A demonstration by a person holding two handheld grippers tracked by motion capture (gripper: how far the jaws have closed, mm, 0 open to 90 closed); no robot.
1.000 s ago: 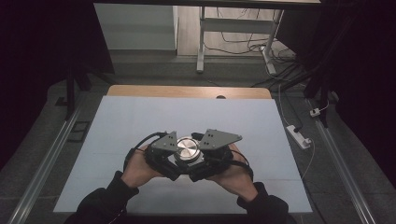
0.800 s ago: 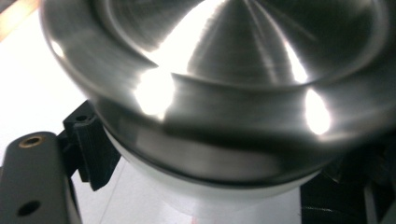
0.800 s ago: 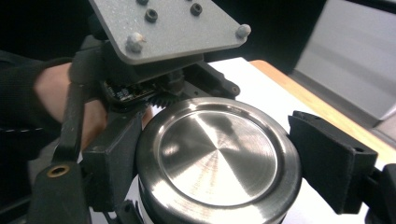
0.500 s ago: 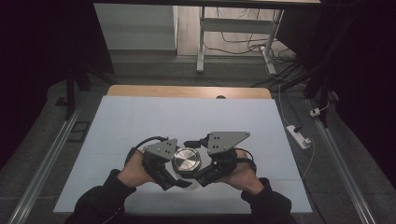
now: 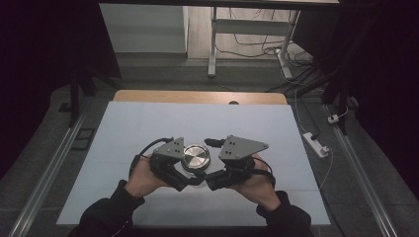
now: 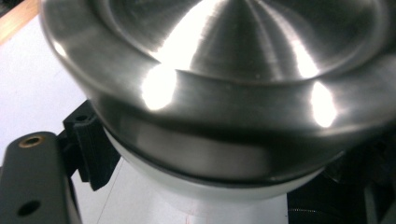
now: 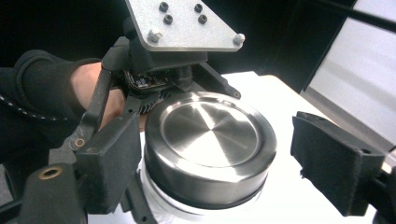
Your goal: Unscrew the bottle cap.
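Observation:
A round container with a brushed-steel lid and a white base sits between both grippers over the white table mat. My left gripper reaches in from the left. In the left gripper view its jaws flank the white base of the container, which looms very close, and it appears shut on it. My right gripper comes from the right and stands open. In the right gripper view its left pad is next to the lid, while the right pad stays well apart.
The mat covers a wooden table whose bare far edge shows. A white power strip and cables lie on the floor to the right. A metal desk frame stands beyond the table.
Half a second ago the container and both grippers sat nearer the person; they are now back farther out, about where they were a second ago.

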